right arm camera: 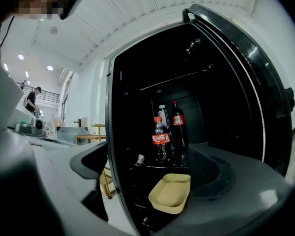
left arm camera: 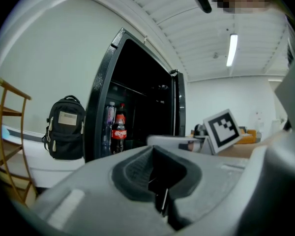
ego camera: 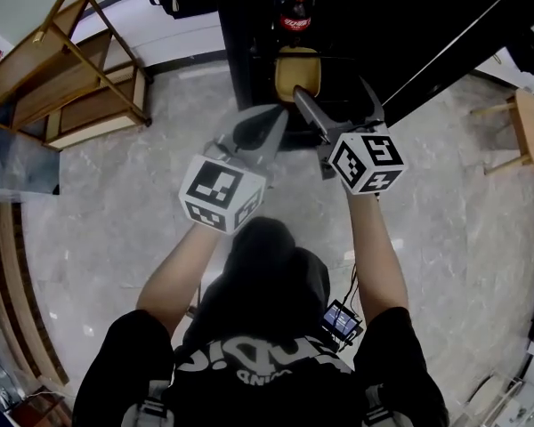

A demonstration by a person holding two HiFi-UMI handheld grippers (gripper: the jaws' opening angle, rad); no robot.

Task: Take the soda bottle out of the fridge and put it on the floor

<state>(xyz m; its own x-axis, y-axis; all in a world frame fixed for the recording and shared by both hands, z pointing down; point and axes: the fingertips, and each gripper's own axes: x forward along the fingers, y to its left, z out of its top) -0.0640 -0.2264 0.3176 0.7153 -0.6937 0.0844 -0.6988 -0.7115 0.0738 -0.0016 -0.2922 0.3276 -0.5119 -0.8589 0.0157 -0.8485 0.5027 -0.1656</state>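
Soda bottle is standing upright on a shelf inside the open black fridge. It's dark cola with a red cap and a red label band with white lettering. A taller cola bottle and a clear white-capped bottle stand right behind it, and a beige tray sits one level lower. Right tool is spread wide with nothing in it, aimed at the fridge. Left tool is pinched closed, empty.

Red-labelled soda bottle upright on shelf inside open black fridge.
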